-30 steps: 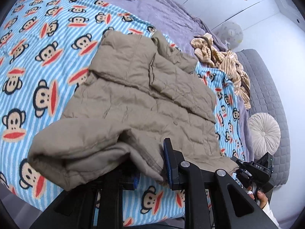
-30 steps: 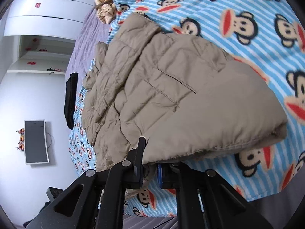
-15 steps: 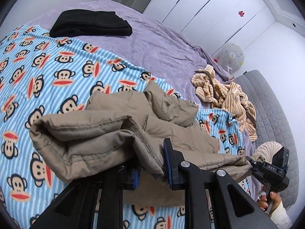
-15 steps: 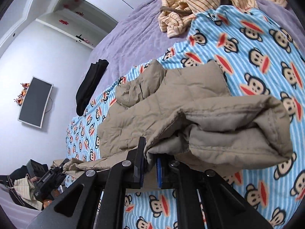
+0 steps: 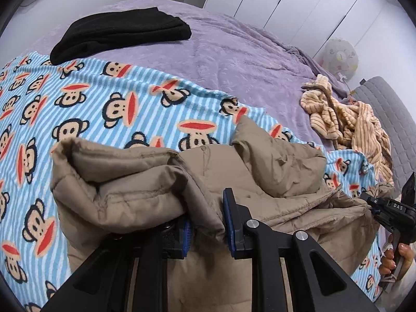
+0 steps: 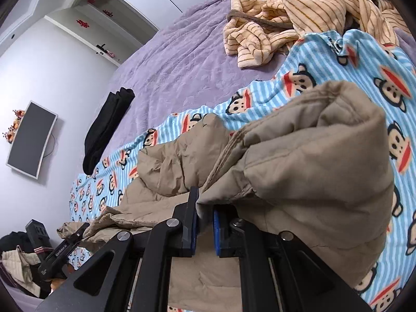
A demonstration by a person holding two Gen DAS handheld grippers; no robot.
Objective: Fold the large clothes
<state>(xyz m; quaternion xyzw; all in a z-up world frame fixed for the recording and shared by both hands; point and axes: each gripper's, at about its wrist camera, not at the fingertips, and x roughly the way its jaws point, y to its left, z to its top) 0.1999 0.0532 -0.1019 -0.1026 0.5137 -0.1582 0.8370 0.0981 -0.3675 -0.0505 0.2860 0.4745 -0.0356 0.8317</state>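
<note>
A: Counted: one tan jacket [image 5: 260,182], bunched on the monkey blanket [image 5: 104,109]; one black garment [image 5: 122,31]; one striped heap [image 5: 345,114].

B: Left gripper [image 5: 206,223] and right gripper [image 6: 204,230] both clamped on jacket folds. Open purple bedspread [image 5: 234,59] beyond the blanket's edge. Hem hidden under the folds.

A: Under the beige jacket [image 5: 260,171], how much of the monkey blanket [image 5: 78,98] is hidden?
B: Cannot tell. The jacket's lower hem runs off the bottom edge, and its folds cover the left hand-held gripper [image 5: 206,230] pads
</note>
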